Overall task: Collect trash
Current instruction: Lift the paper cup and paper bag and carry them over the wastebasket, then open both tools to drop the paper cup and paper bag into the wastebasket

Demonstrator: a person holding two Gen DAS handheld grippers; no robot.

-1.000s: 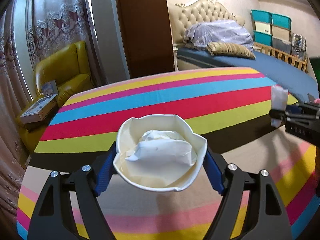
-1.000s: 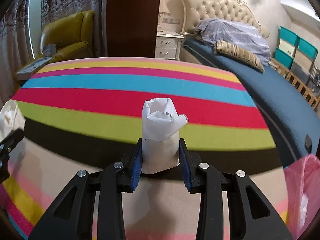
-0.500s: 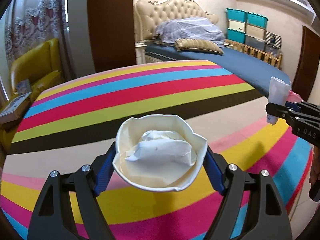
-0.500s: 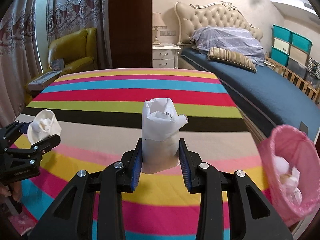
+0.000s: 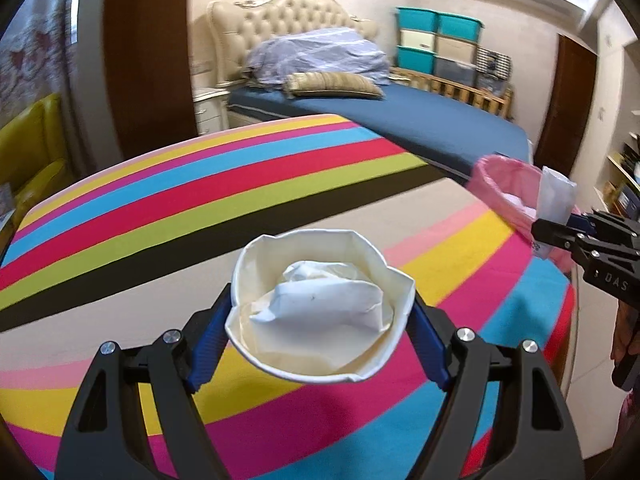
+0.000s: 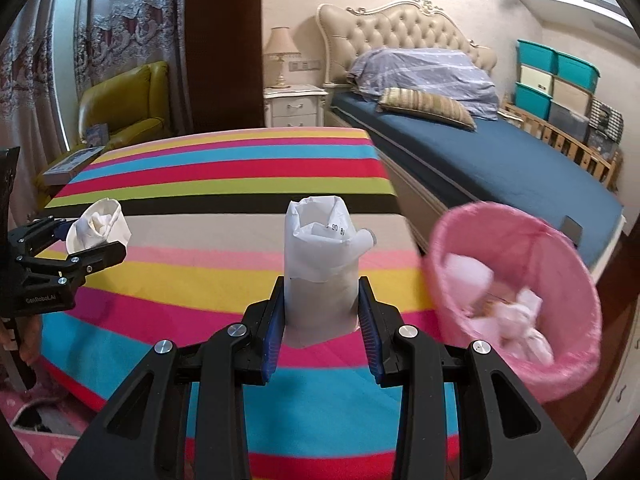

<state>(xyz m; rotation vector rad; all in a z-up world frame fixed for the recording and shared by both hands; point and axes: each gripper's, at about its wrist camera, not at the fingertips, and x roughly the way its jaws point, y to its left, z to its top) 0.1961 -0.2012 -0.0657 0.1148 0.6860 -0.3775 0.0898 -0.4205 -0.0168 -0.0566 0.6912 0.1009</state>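
My left gripper [image 5: 320, 316] is shut on a crushed white paper cup [image 5: 316, 344] with crumpled tissue inside, held above the striped table. It also shows in the right wrist view [image 6: 98, 230] at the left. My right gripper [image 6: 322, 312] is shut on a squashed white paper carton [image 6: 322, 268], held upright. That carton shows in the left wrist view [image 5: 554, 200] at the right. A bin with a pink bag [image 6: 516, 276] stands off the table's right edge, with crumpled paper in it. It also shows in the left wrist view [image 5: 500, 184].
The table has a rainbow-striped cloth [image 6: 224, 176]. A bed with a blue sheet [image 6: 500, 156] stands behind the bin. A yellow armchair [image 6: 124, 104] and a white nightstand [image 6: 296, 104] are at the back. Teal storage boxes [image 6: 556, 76] are stacked at the far right.
Both grippers have swung to the right with their trash still held. The pink bin has come into view and grown closer in both views.
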